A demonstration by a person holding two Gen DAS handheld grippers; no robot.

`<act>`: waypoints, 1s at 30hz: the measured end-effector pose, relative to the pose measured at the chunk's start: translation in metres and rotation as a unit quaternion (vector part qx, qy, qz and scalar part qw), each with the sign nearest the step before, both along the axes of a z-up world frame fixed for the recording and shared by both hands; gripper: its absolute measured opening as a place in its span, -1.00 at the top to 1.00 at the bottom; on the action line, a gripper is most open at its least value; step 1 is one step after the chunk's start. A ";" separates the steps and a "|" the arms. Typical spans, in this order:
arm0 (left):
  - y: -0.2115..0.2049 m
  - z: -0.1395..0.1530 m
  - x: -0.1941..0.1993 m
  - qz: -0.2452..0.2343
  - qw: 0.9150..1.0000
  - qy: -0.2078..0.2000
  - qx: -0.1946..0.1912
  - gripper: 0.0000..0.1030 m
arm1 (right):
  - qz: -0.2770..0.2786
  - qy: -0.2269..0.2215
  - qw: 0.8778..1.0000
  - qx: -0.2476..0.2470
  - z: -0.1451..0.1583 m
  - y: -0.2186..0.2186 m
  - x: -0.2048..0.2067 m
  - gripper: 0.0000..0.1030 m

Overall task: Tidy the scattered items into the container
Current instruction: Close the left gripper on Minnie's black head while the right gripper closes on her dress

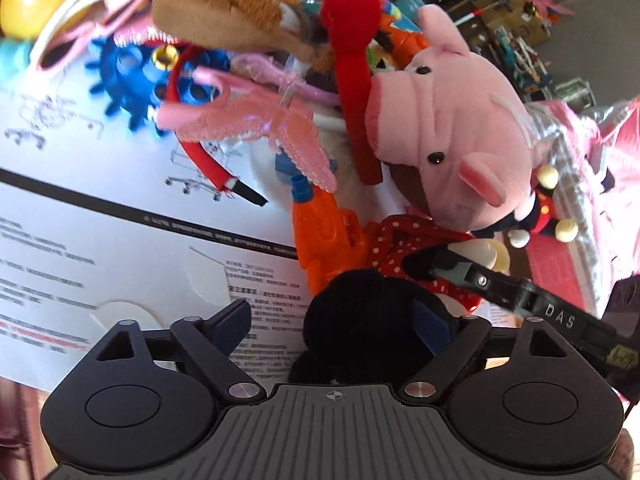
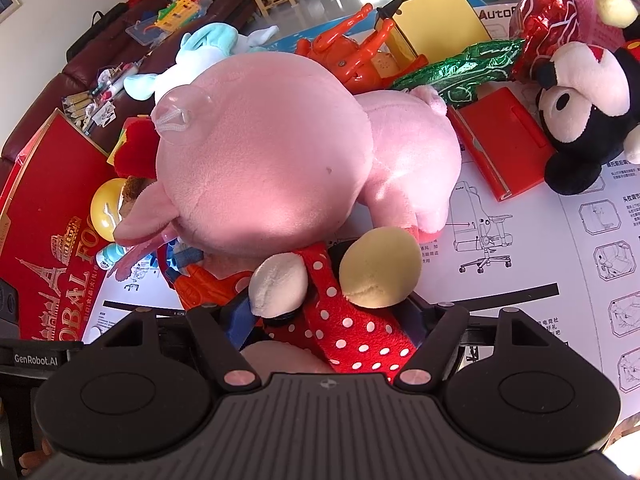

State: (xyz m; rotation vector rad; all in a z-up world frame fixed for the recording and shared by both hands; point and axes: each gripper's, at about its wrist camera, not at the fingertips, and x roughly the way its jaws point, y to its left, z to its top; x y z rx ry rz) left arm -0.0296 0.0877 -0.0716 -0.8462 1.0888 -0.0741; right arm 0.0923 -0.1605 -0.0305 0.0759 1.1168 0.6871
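A mouse doll in a red polka-dot dress (image 2: 352,332) lies on the white printed sheet, and my right gripper (image 2: 330,312) is shut on it; its yellow shoe (image 2: 380,268) and white hand (image 2: 276,288) stick out in front. In the left wrist view, one of the right gripper's fingers (image 1: 480,280) digs into the dotted dress (image 1: 392,236). My left gripper (image 1: 332,324) stands open around the doll's black plush head (image 1: 360,308), with its left pad well clear of it. A big pink pig plush (image 1: 452,132) (image 2: 260,160) lies just beyond.
An orange water gun (image 1: 324,236), a red headband (image 1: 200,156) and a blue gear (image 1: 132,76) crowd the pile on the instruction sheet (image 1: 100,240). A second mouse plush (image 2: 580,112), a red box (image 2: 500,144) and a yellow box (image 2: 436,24) lie on the far side. A red printed carton (image 2: 48,240) stands on the left.
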 end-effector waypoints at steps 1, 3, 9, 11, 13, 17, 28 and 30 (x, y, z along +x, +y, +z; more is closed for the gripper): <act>0.001 -0.005 0.002 0.005 1.000 0.002 -0.020 -0.86 | 0.000 0.000 1.000 -0.001 0.000 0.000 0.000 -0.50; 0.001 -0.013 0.004 0.011 0.998 0.004 -0.056 -0.69 | 0.001 -0.001 1.000 -0.004 0.000 0.001 -0.001 -0.50; -0.012 0.015 0.003 -0.017 0.999 -0.039 -0.028 0.58 | 0.000 -0.006 1.000 -0.011 0.001 0.003 -0.001 -0.50; -0.016 0.027 0.000 -0.024 0.998 -0.050 0.002 0.76 | 0.001 -0.008 1.000 -0.012 0.002 0.004 -0.001 -0.49; -0.021 0.035 -0.002 -0.038 0.997 -0.057 0.028 0.81 | 0.001 -0.011 1.000 -0.011 0.002 0.004 -0.002 -0.48; -0.034 0.036 -0.004 -0.068 0.992 -0.060 0.093 0.83 | 0.003 -0.014 1.000 -0.009 0.001 0.003 -0.003 -0.46; -0.051 0.032 0.001 -0.107 0.983 -0.066 0.131 0.03 | 0.010 -0.041 0.999 -0.008 0.005 0.007 -0.002 -0.24; -0.055 0.033 0.003 -0.123 0.982 -0.078 0.119 0.87 | 0.012 -0.045 0.999 -0.008 0.005 0.008 -0.002 -0.18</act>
